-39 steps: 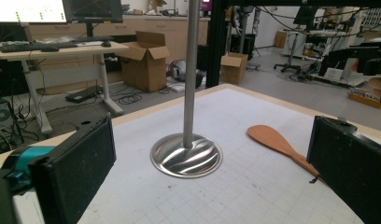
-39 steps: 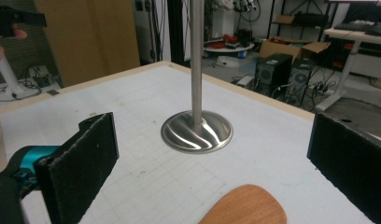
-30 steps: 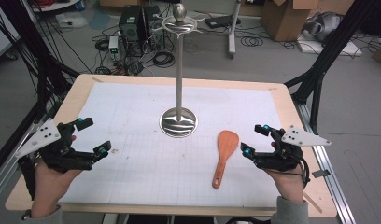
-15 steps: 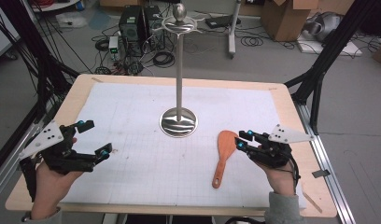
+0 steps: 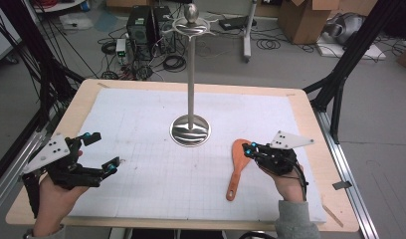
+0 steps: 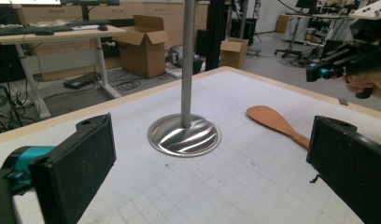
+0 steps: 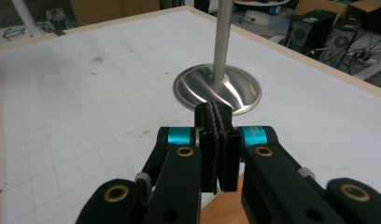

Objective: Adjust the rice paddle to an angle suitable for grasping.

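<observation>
The right claw (image 5: 248, 149) has slid in from 3 o'clock since a second ago and now sits over the spatula's (image 5: 237, 167) blade, jaws pressed together on nothing; that blade is mostly hidden beneath it. The left claw (image 5: 102, 152) stays gaping at 8 o'clock. The stand (image 5: 190, 130) rises at centre, its top cut off in both gripper views.

Black two-jaw tool (image 5: 252, 150) in each hand, teal collars, brass screws, grey triangular plates, grey sleeve (image 5: 294, 221)
</observation>
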Demonstrator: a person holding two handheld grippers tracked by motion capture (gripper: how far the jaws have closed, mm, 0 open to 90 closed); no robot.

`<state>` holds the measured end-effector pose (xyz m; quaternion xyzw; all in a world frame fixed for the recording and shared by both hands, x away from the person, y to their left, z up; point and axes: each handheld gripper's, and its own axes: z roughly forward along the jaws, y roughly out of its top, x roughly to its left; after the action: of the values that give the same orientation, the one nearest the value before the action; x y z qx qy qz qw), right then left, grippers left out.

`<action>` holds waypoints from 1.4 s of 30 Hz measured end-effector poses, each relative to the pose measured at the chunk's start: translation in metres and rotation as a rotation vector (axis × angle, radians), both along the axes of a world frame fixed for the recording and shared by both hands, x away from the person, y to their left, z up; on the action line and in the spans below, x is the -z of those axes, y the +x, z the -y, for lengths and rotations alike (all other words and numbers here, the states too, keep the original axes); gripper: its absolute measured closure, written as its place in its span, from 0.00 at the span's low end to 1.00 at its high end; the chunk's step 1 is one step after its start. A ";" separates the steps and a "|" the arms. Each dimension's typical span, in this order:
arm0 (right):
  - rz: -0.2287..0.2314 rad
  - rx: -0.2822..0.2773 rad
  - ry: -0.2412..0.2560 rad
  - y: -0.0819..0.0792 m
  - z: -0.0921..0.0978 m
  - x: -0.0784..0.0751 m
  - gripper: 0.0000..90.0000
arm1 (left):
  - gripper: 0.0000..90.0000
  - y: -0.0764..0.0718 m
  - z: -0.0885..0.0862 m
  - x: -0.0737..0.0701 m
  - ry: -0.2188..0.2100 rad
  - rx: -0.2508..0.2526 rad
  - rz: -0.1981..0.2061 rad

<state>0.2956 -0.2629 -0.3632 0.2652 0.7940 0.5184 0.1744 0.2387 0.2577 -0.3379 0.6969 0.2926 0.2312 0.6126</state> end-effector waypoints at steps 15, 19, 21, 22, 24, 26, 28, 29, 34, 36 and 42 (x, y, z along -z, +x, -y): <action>-0.043 -0.018 -0.059 0.026 -0.020 0.024 0.99 | 0.02 -0.005 -0.005 0.005 0.009 -0.019 -0.008; -0.054 -0.023 -0.082 0.035 -0.026 0.031 0.99 | 0.02 -0.006 -0.007 0.007 0.010 -0.025 -0.012; -0.061 -0.017 -0.090 0.039 -0.027 0.034 0.99 | 0.02 -0.006 -0.008 0.008 0.015 -0.027 -0.016; -0.069 -0.015 -0.091 0.041 -0.028 0.035 0.99 | 0.02 -0.006 -0.008 0.009 0.016 -0.030 -0.018; -0.083 -0.013 -0.092 0.045 -0.028 0.038 0.99 | 0.02 -0.007 -0.008 0.010 0.015 -0.033 -0.021; -0.099 -0.012 -0.104 0.048 -0.028 0.041 0.99 | 0.02 -0.007 -0.009 0.010 0.014 -0.035 -0.025; -0.120 -0.006 -0.114 0.050 -0.029 0.044 0.99 | 0.02 -0.008 -0.009 0.011 0.019 -0.034 -0.026; -0.130 -0.004 -0.118 0.052 -0.029 0.045 0.99 | 0.02 -0.008 -0.008 0.011 0.018 -0.033 -0.029; -0.163 0.005 -0.148 0.059 -0.031 0.054 0.99 | 0.02 -0.013 -0.007 0.010 0.022 -0.024 -0.026; -0.165 0.013 -0.164 0.062 -0.032 0.057 0.99 | 0.02 -0.014 -0.008 0.009 0.020 -0.031 -0.021; -0.170 0.018 -0.207 0.067 -0.037 0.061 0.99 | 0.02 -0.015 -0.009 0.010 0.021 -0.033 -0.022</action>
<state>0.3628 -0.2256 -0.4242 0.2960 0.8527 0.4078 0.1377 0.2237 0.2666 -0.3479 0.7008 0.3085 0.2368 0.5980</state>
